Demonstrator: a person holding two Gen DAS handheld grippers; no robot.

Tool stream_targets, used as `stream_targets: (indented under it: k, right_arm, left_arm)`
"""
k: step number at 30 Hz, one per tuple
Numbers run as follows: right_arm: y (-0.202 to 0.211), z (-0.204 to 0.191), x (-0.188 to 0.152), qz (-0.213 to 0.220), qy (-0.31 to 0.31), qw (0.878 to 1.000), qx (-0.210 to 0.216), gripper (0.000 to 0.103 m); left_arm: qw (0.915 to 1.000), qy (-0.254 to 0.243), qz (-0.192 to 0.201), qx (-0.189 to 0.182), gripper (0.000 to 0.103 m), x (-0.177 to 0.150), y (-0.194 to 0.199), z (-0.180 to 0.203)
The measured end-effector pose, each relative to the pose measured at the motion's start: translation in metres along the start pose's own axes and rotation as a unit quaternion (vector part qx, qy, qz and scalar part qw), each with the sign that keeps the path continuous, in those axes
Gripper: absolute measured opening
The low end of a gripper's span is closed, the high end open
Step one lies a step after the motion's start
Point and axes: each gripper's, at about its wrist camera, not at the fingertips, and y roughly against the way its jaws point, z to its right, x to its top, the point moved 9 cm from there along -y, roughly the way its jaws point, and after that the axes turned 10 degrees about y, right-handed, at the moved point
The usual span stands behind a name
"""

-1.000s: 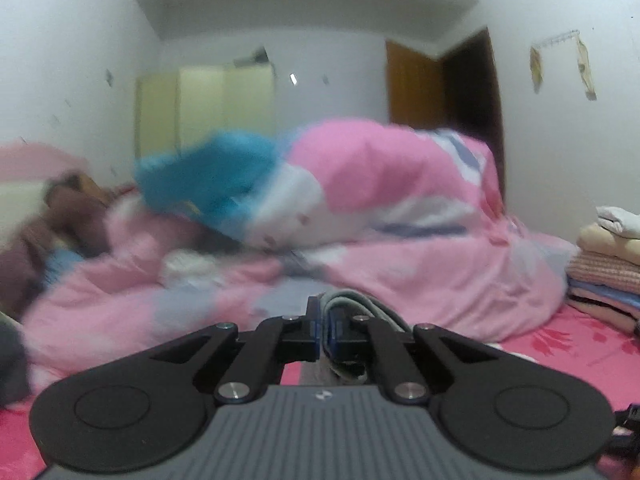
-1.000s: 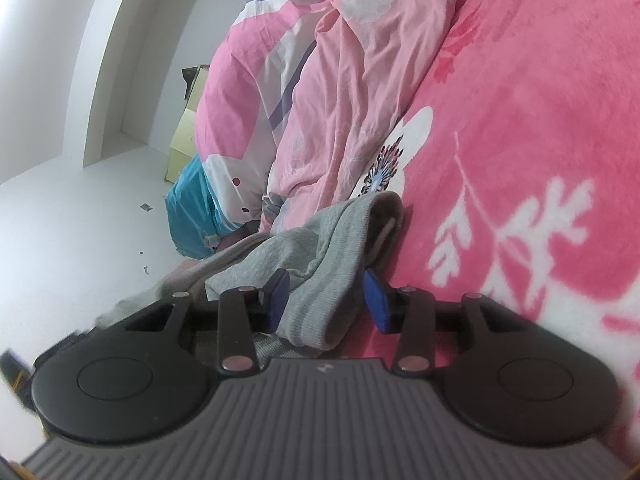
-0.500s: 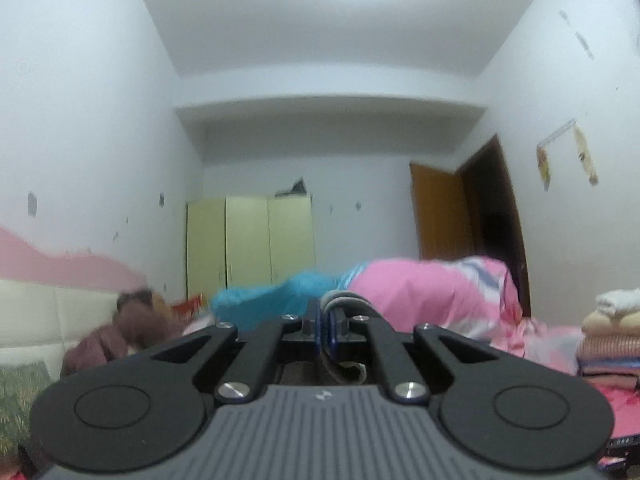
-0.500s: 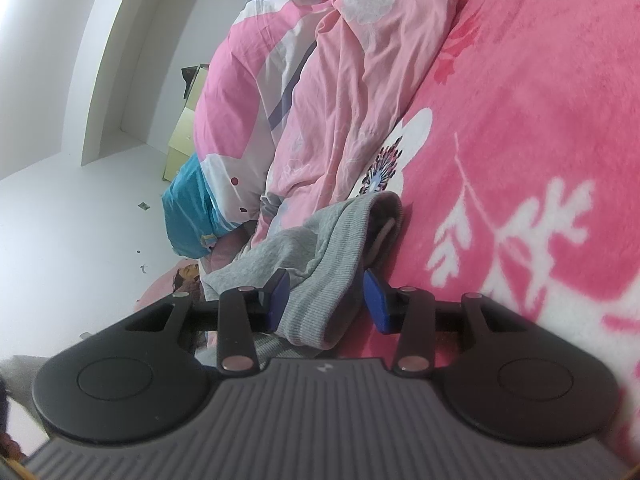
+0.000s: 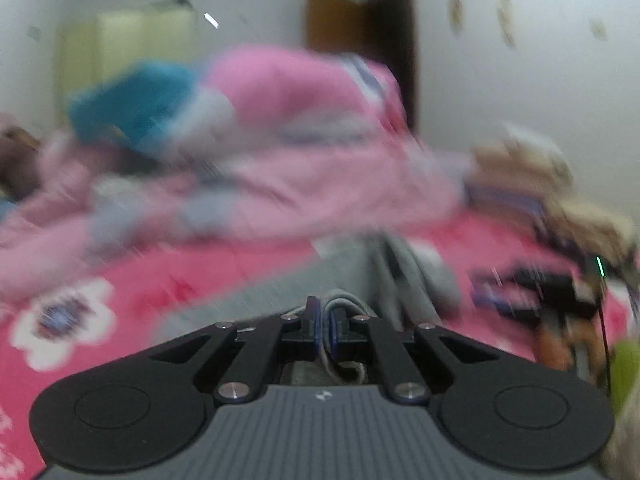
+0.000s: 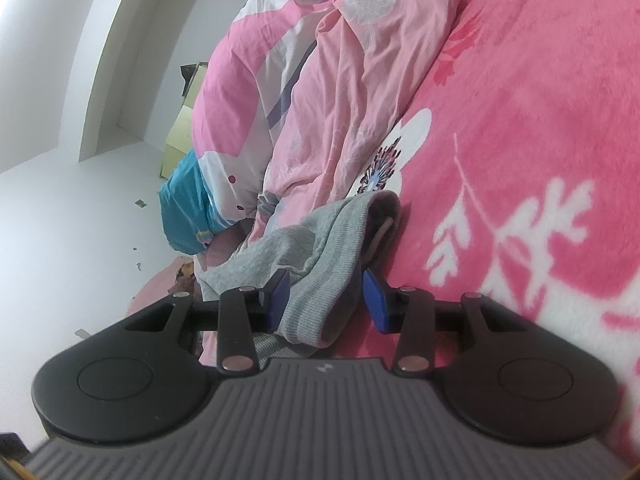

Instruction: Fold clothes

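Observation:
A grey garment [image 6: 320, 256] with a ribbed waistband lies on the pink flowered bed cover [image 6: 540, 128]. In the right wrist view my right gripper [image 6: 326, 296] has its blue pads spread wide on either side of the waistband, which lies between them without being pinched. In the blurred left wrist view my left gripper [image 5: 325, 326] is shut on a fold of the same grey garment [image 5: 408, 268], which stretches ahead over the bed cover [image 5: 208, 276].
A crumpled pink duvet [image 5: 280, 148] and a blue pillow [image 5: 132, 104] lie at the back of the bed. A stack of folded clothes [image 5: 532, 184] sits at the right. A wardrobe [image 5: 124, 40] and a door [image 5: 360, 28] stand behind.
The left gripper swung up toward the ceiling and has come back down over the bed, still holding the grey cloth. The right gripper has stayed still, open around the waistband.

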Motion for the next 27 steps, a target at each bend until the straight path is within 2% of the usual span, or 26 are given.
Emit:
stream_targets:
  k: [1, 2, 3, 5, 7, 9, 11, 16, 20, 22, 27]
  right_arm:
    - [0.0, 0.0, 0.0, 0.0, 0.0, 1.0, 0.0, 0.04]
    - [0.0, 0.0, 0.0, 0.0, 0.0, 1.0, 0.001, 0.04]
    - [0.0, 0.0, 0.0, 0.0, -0.001, 1.0, 0.001, 0.04]
    - [0.0, 0.0, 0.0, 0.0, -0.001, 1.0, 0.002, 0.04]
    - [0.0, 0.0, -0.001, 0.001, -0.001, 1.0, 0.002, 0.04]
    - [0.0, 0.0, -0.001, 0.001, -0.005, 1.0, 0.004, 0.04]
    - [0.001, 0.002, 0.001, 0.003, -0.017, 1.0, 0.008, 0.041]
    - [0.0, 0.002, 0.003, -0.004, -0.046, 0.999, 0.023, 0.046]
    - [-0.001, -0.003, 0.001, -0.021, -0.058, 0.998, 0.028, 0.046]
    - [-0.002, -0.007, -0.002, -0.036, -0.069, 0.996, 0.033, 0.049]
    - [-0.015, -0.017, -0.012, -0.089, -0.071, 0.993, 0.01, 0.049]
  left_arm:
    - [0.9995, -0.008, -0.027, -0.012, 0.015, -0.012, -0.01, 0.008]
    - [0.9981, -0.015, -0.055, -0.023, 0.026, -0.026, -0.019, 0.013]
    - [0.9964, -0.022, -0.076, -0.03, 0.033, -0.038, -0.022, 0.017]
    - [0.9938, -0.031, -0.1, -0.036, 0.053, -0.056, -0.024, 0.021]
    - [0.9934, -0.038, -0.097, -0.048, 0.057, -0.054, -0.026, 0.025]
    - [0.994, -0.036, -0.078, -0.067, 0.063, -0.041, -0.019, 0.026]
    - [0.9943, -0.034, -0.055, -0.085, 0.077, -0.026, -0.017, 0.028]
    - [0.9905, -0.078, -0.024, -0.111, 0.085, -0.002, -0.024, 0.044]
    - [0.9843, -0.143, -0.02, -0.101, 0.085, 0.001, -0.055, 0.069]
    - [0.9765, -0.197, -0.021, -0.086, 0.085, -0.002, -0.074, 0.082]
    - [0.9461, -0.316, -0.021, -0.067, 0.085, -0.014, -0.128, 0.118]
